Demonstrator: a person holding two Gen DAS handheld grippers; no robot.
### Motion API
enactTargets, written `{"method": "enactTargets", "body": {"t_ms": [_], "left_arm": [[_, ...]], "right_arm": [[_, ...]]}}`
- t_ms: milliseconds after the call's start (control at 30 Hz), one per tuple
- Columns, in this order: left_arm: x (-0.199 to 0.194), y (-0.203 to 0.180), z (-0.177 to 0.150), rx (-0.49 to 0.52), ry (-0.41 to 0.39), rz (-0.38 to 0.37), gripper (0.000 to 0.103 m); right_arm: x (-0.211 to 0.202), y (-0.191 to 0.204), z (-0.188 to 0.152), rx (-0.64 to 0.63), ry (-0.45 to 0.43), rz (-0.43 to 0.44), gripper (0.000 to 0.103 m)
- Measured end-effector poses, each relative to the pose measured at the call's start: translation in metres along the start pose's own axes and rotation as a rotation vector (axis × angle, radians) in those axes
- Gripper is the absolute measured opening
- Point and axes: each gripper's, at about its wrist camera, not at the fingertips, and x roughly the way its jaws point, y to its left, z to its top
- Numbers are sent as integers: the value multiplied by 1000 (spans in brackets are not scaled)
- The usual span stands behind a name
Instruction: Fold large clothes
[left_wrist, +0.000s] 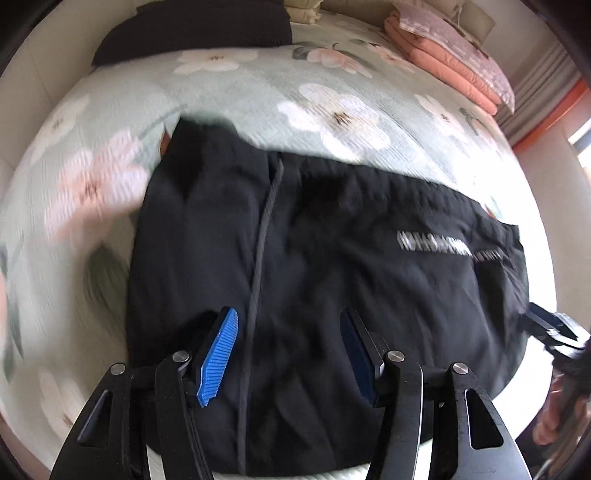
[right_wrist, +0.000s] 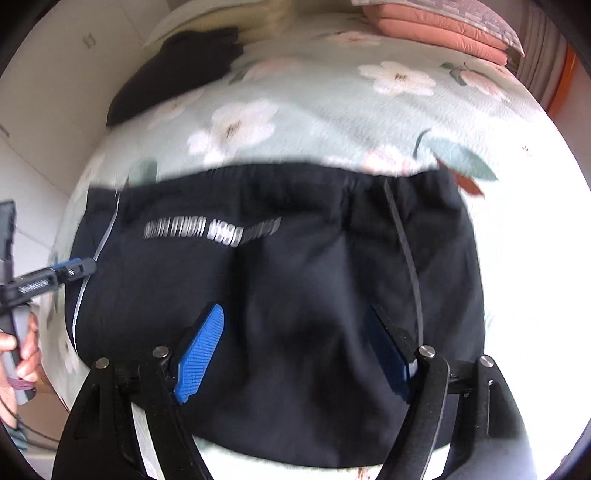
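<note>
A large black garment with white lettering lies folded on the floral bedsheet; it also shows in the right wrist view. A dark drawstring runs down it. My left gripper is open and empty, just above the garment's near part. My right gripper is open and empty above the garment's near edge. The right gripper also shows at the garment's right end in the left wrist view. The left gripper shows at the garment's left end in the right wrist view.
A folded pink quilt lies at the far right of the bed. A dark folded cloth lies at the far left. A white wall borders the bed on the left. Orange trim and a curtain stand at the right.
</note>
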Motion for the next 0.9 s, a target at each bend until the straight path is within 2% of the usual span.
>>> {"method": "enactTargets", "body": {"t_ms": [67,133,200,267,367,433,500,567,633,800,867,900], "left_arm": [[5,-7,-18,16,11,42,60],[18,-7,-26,31,16,79,62],[33,2,-26,-3,26,75,70],[39,10,-21,-46,29,54,72],[34,12,-20,-26,19,75,72],[32,17,-21,-40,22,59,72],[26,21,-21,-40,25,54,72],[18,28,-22,-27,16,95,72],[11,38,-18,-25,16,105,72],[-19,63,-3,22,-27,101,72],[-23,69,6,24,-27,81,73],[-25,75,13,18,-27,68,73]], "right_arm": [[17,6,-12,-20,44,-55,73],[39,0,-20,-5,89,-71,71],[56,-3,-21,7,117,-66,72],[60,-5,-20,14,117,-61,72],[57,-11,-21,21,124,-50,70],[57,-15,-22,20,125,-42,70],[53,-17,-21,21,133,-36,70],[44,-28,-18,35,132,-2,70],[32,-39,-14,54,119,19,70],[-11,-87,-5,103,17,-22,73],[-17,-108,1,117,-4,-45,82],[-17,-119,4,121,-5,-60,82]]}}
